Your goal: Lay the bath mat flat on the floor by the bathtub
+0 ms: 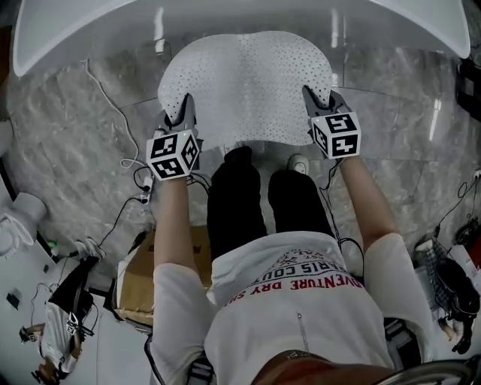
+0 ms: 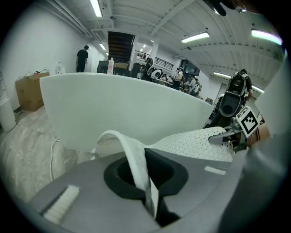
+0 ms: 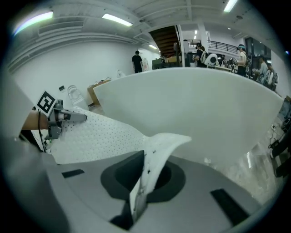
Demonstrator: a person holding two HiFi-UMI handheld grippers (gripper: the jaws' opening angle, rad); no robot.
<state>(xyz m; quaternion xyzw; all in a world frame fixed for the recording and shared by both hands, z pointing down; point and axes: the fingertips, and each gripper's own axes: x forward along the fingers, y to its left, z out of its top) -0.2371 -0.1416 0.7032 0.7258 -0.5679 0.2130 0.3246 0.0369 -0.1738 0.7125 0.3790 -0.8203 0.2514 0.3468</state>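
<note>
Closest to us, our left gripper [image 1: 185, 111] and right gripper [image 1: 313, 98] are each pinching a near corner of the white, hole-dotted bath mat [image 1: 248, 79]. We're holding it spread beside the white bathtub [image 1: 90, 30], over the grey marble floor [image 1: 75, 150]. Flattening it and letting go are looking like what's left.

I'm in an open lab hall with a mock bathroom, not a home. A freestanding bathtub [image 2: 127, 109] sits on marble-look floor [image 1: 68, 143] with loose cables [image 2: 52, 157] and a cardboard box [image 2: 29, 93]. Bare ceiling strip lights [image 2: 96, 8] overhead, people [image 2: 82, 59] standing behind.
</note>
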